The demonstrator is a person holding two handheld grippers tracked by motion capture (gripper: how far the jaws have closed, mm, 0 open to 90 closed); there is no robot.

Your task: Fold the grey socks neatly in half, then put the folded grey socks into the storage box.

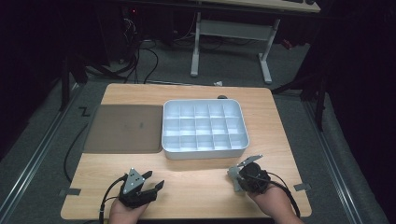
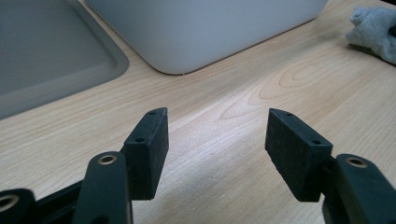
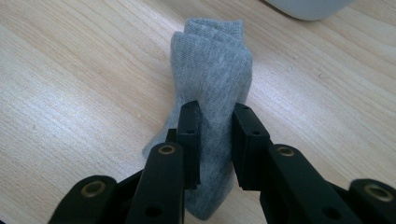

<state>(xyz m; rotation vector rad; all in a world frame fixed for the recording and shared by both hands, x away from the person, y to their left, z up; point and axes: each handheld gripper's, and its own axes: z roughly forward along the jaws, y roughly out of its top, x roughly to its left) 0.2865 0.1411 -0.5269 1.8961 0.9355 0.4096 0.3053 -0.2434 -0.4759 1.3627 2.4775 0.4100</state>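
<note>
Right tool (image 3: 215, 140) pinches a rolled grey sock (image 3: 212, 84) near the desk's (image 1: 196, 186) front edge, just short of the white divided tray (image 1: 204, 127). Left tool (image 2: 217, 144) stands spread over bare wood, also short of that tray.

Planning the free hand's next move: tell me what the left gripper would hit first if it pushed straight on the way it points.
Probably the rounded corner of the white plastic compartment box, straight ahead past bare wood. The open left gripper points at it; the flat grey-brown lid lies off to one side. Depth is unclear.
</note>
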